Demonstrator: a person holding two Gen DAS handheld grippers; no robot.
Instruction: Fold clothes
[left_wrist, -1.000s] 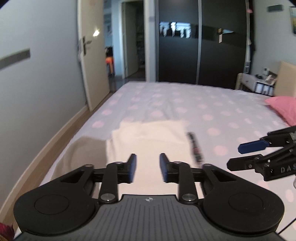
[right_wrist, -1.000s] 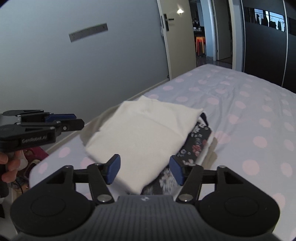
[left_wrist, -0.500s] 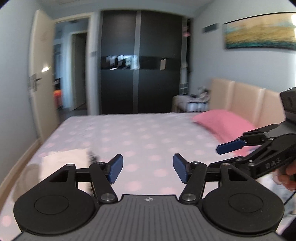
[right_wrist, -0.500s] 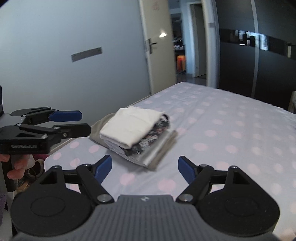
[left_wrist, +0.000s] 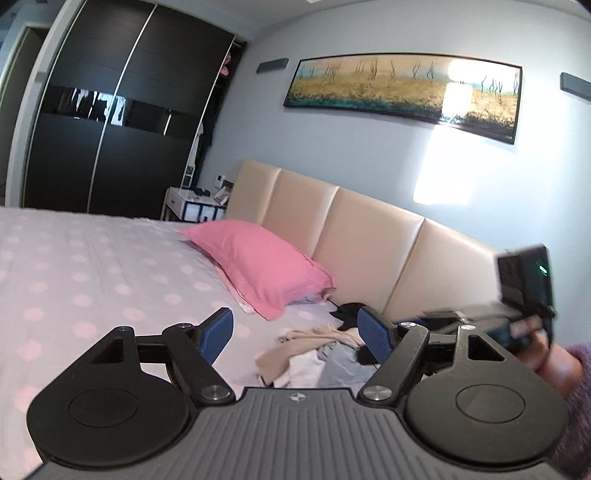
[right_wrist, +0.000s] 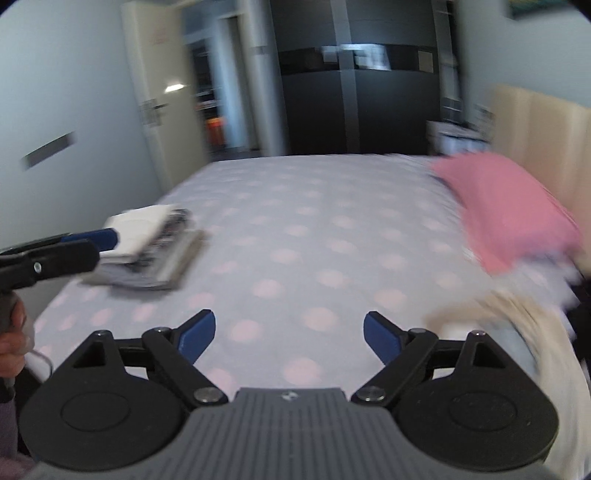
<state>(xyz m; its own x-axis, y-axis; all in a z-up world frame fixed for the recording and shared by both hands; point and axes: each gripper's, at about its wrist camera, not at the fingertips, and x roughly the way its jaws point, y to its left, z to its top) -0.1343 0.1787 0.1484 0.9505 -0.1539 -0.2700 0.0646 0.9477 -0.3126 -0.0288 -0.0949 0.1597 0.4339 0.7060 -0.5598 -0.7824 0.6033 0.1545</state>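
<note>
A rumpled heap of unfolded clothes (left_wrist: 317, 354), beige, white and pale blue, lies low in the left-wrist frame, below the pink pillow (left_wrist: 258, 262). Judging by this, the step is fetching the next garment. The left gripper (left_wrist: 295, 332) and right gripper (right_wrist: 290, 334) are empty, jaws opening. A folded stack (right_wrist: 147, 247) sits mid-left on the bed (right_wrist: 314, 229).

Daylight fills the room, pretty bright overall, with a hard sunny patch on the wall and glare washing out part of the painting (left_wrist: 406, 92) in the left wrist view. That view is mostly sharp, but the right wrist view is smeared with motion blur, worst on the pink pillow (right_wrist: 506, 210) and clothes pile (right_wrist: 517, 332). Both bend hard at the fisheye edges, with dark corners.
</note>
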